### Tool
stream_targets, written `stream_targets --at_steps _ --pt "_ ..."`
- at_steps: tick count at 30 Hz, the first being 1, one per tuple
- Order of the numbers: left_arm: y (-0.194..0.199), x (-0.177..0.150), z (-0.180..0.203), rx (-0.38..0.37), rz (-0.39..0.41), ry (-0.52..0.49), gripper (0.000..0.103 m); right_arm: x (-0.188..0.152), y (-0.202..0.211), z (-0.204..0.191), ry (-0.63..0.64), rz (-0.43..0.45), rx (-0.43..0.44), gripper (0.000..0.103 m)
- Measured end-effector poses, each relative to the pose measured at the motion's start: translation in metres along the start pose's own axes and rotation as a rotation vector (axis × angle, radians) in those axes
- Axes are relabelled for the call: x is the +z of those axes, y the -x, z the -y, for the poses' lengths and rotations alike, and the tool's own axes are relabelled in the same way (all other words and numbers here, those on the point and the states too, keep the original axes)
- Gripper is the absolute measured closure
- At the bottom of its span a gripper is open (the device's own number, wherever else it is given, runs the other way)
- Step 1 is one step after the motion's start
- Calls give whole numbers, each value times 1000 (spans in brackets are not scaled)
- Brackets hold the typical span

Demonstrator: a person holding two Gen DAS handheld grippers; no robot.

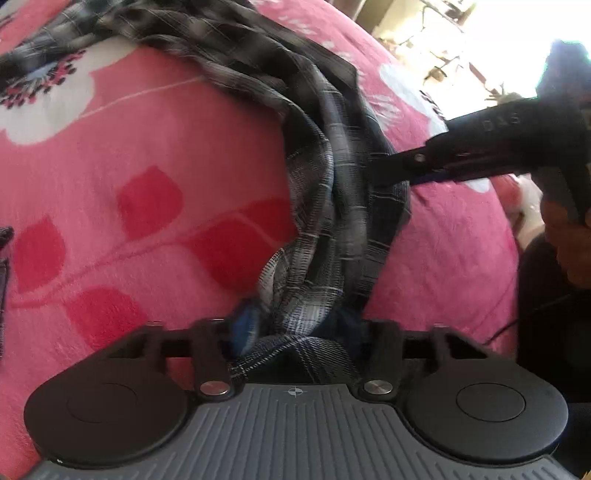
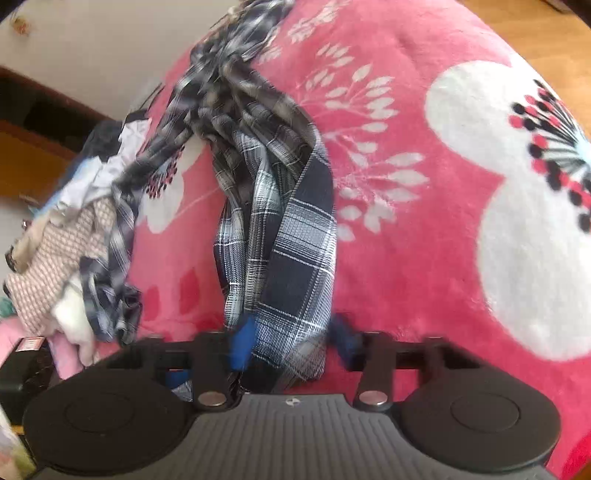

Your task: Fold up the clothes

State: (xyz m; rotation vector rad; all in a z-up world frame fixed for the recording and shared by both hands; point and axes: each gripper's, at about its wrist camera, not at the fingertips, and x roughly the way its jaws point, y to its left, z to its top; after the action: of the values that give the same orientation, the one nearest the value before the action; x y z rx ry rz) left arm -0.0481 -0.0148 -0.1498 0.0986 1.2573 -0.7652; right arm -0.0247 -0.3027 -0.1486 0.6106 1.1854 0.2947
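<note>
A dark grey-and-white plaid shirt (image 1: 325, 206) lies bunched into a rope-like strand across the pink floral blanket (image 1: 147, 129). In the left wrist view its lower end runs between the blue pads (image 1: 247, 328) of my left gripper (image 1: 297, 328), which is shut on it. Higher up, at the right, my right gripper (image 1: 384, 171) pinches the same strand from the side. In the right wrist view the plaid shirt (image 2: 291, 236) hangs straight into my right gripper (image 2: 293, 341), shut on a flat fold. A loose sleeve trails off to the left.
A pile of other clothes (image 2: 62, 240) sits at the blanket's left edge. The pink blanket (image 2: 424, 258) stretches wide to the right, with wooden floor (image 2: 535, 33) beyond. A person's hand (image 1: 569, 243) holds the right gripper's handle.
</note>
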Motion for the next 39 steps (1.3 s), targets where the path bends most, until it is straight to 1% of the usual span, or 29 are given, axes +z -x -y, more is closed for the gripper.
stream_targets --at_steps 1,2,3,5,6,8,9,10,11,12,13,14,15,16,17,19,20,21,22,24,25,27,28,29,31,35,37,39 --pt "1 1 -4 -54 -15 33 89 0 1 -2 8 2 8 87" --pt "0 1 -12 -144 -37 94 90 0 5 -4 11 8 27 91" --pt "0 2 -19 -238 -55 152 90 1 12 -6 15 20 48 93" --pt "-3 1 -26 -441 -74 237 90 5 29 -10 20 58 80 93" --pt "-5 1 -26 -522 -86 256 90 8 36 -12 18 75 98 93" --pt "-12 0 -23 -655 -109 270 90 14 51 -15 1 102 138 93" --pt "-16 -1 -20 -681 -122 266 88 16 58 -14 -5 113 155 93" --pt "-22 -2 -16 -668 -142 253 82 17 63 -14 -6 122 162 93" --pt "-30 -4 -13 -621 -172 233 75 17 67 -12 -2 128 153 93" --pt "-36 -6 -10 -566 -200 214 61 16 67 -9 1 128 133 93" --pt "-41 -9 -7 -510 -227 197 55 14 66 -5 0 122 109 93" --pt "-43 -13 -7 -486 -240 186 55 12 65 -1 -1 116 86 93" --pt "-39 -16 -9 -495 -234 189 51 11 63 3 -3 110 62 93" --pt "-36 -18 -11 -500 -230 194 39 9 62 7 -4 103 38 92" --pt "-30 -21 -15 -494 -228 203 32 8 60 11 -5 97 14 92" --pt "-13 -26 -24 -462 -193 209 14 4 58 19 -8 85 -33 92" --pt "-3 -30 -30 -442 -168 208 10 3 56 23 -9 79 -57 92" --pt "7 -33 -36 -425 -143 209 4 1 55 27 -11 73 -80 90" --pt "15 -34 -43 -422 -115 214 2 -1 53 31 -12 67 -104 88" --pt "34 -41 -57 -438 -67 227 0 -1 55 36 -8 69 -142 74" --pt "36 -38 -64 -442 -51 248 0 2 61 34 4 91 -147 71" --pt "40 -32 -79 -445 -16 293 0 12 74 31 19 138 -137 58" --pt "39 -27 -86 -424 5 328 0 19 78 30 21 154 -124 55" --pt "35 -16 -88 -399 32 364 0 27 80 29 22 164 -106 55" --pt "32 -1 -107 -358 98 436 1 47 78 28 28 175 -85 55" --pt "23 36 -137 -277 240 549 2 90 60 8 107 197 -83 55" --pt "17 61 -144 -198 309 572 5 110 47 -4 137 205 -84 55" --pt "14 87 -150 -113 385 591 5 135 30 -16 142 207 -71 55"
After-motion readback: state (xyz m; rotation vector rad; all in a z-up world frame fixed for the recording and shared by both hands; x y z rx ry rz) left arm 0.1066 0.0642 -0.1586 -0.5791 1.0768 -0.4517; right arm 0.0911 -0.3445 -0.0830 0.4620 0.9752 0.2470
